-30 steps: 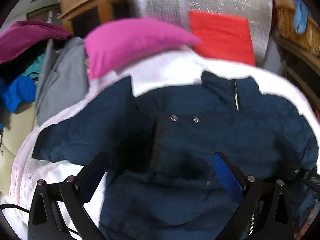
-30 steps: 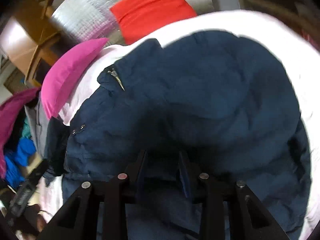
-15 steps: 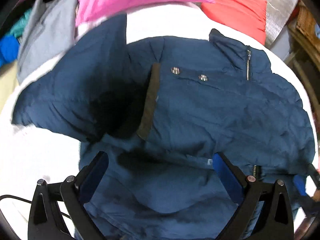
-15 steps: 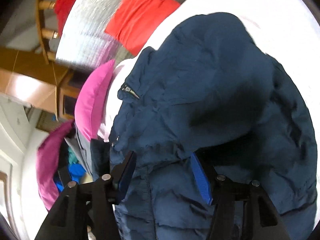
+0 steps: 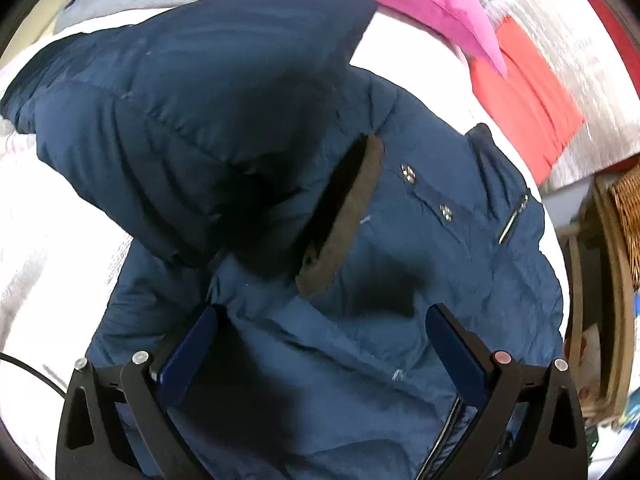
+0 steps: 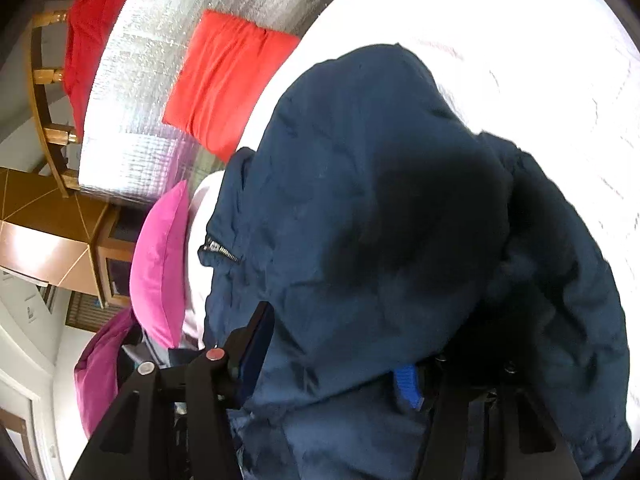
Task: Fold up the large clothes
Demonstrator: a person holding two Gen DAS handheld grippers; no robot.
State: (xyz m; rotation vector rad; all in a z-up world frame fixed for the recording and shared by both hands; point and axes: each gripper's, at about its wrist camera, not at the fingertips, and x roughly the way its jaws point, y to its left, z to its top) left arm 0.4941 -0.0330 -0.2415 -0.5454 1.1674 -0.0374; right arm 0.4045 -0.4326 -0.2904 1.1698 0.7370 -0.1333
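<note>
Your left gripper point(image 5: 320, 344) hangs over the navy jacket point(image 5: 360, 240) with its jaws spread wide and nothing between them. The jacket lies on the white bed point(image 5: 48, 240), one sleeve point(image 5: 192, 120) folded across its front, the brown-lined cuff point(image 5: 344, 216) near two snaps. In your right gripper point(image 6: 332, 368), jacket fabric drapes over the blue pads point(image 6: 408, 388); you cannot tell whether those jaws are clamped. A pink pillow point(image 6: 160, 264) sits beyond the collar.

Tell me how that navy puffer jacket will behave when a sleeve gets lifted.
The navy quilted puffer jacket will probably flop rather than hold shape: its sleeve already lies bent and creased. The puffy quilting suggests it is light for its bulk. The smooth shell may slip in the left hand-held gripper.
</note>
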